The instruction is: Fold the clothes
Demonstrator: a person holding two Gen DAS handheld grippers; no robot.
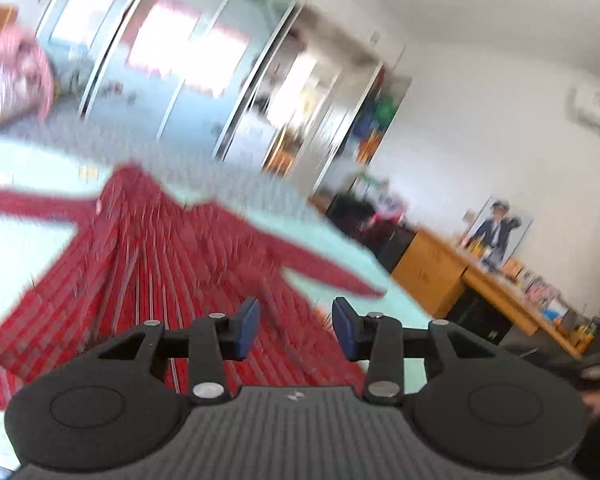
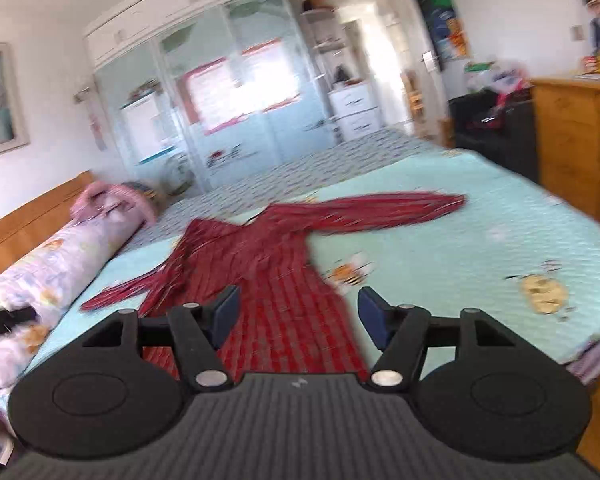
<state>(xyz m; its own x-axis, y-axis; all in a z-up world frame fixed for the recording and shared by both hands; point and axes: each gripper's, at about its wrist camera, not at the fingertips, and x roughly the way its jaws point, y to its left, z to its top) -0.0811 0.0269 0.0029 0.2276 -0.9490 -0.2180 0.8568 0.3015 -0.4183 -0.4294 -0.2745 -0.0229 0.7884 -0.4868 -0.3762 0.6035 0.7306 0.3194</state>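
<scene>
STATUS: Red plaid shirt (image 2: pixel 276 280) lies spread flat on the mint-green bed cover (image 2: pixel 480 248), approx. mid-bed, well apart from the rolled pink bedding (image 2: pixel 60 264) along the headboard side. Left gripper (image 1: pixel 295 330) and right gripper (image 2: pixel 298 318) both hover over the hem end; jaws on each stand wide apart, nothing between them (no cloth contact visible in either view).

HAZARDS:
1. Both views are motion-blurred, so the grippers appear to be moving fast. A descent at this rate could snag the bed cover along w/ the shirt, dragging both.
2. A pinch on one fabric layer only would likely let the front and back layers separate, giving a skewed fold.
3. Uneven grasp points L vs. R would probably twist the hem line.

ORIENTATION: Long axis runs from the hem (near the grippers) to the collar (far end, toward the wardrobe (image 2: pixel 236 92)). Sleeves extend crosswise, one to each side; the right-hand sleeve (image 2: pixel 400 206) lies nearly straight.
</scene>
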